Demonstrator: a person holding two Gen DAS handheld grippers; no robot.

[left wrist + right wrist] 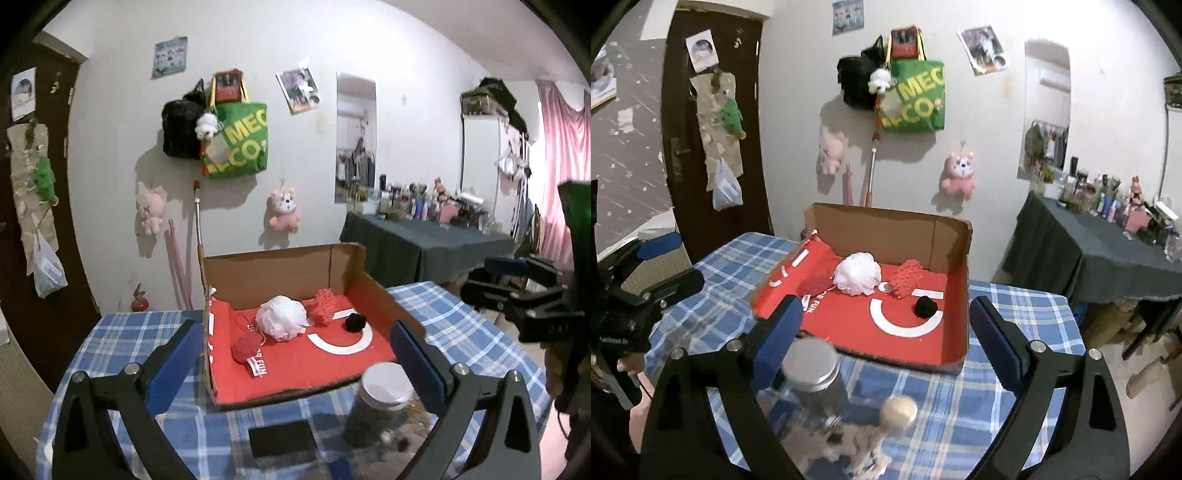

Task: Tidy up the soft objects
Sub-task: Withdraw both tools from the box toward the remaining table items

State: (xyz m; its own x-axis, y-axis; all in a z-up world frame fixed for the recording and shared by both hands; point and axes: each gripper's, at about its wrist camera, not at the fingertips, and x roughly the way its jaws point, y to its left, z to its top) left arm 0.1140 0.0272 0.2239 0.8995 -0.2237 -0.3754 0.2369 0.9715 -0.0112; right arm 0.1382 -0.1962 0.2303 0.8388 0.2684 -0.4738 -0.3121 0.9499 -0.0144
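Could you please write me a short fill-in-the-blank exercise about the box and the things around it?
1. The white mesh puff lies inside the ____ box.
2. The small pompom beside the white arc is ____ in colour.
3. Both the left gripper and the right gripper are ____ and hold nothing.
4. The jar in front of the box stands on a blue ____ tablecloth.

Missing words: cardboard; black; open; checked

A lived-in bedroom: plush toys (283, 211) on the wall, pink curtains (565, 155), cluttered dresser (1108, 236).
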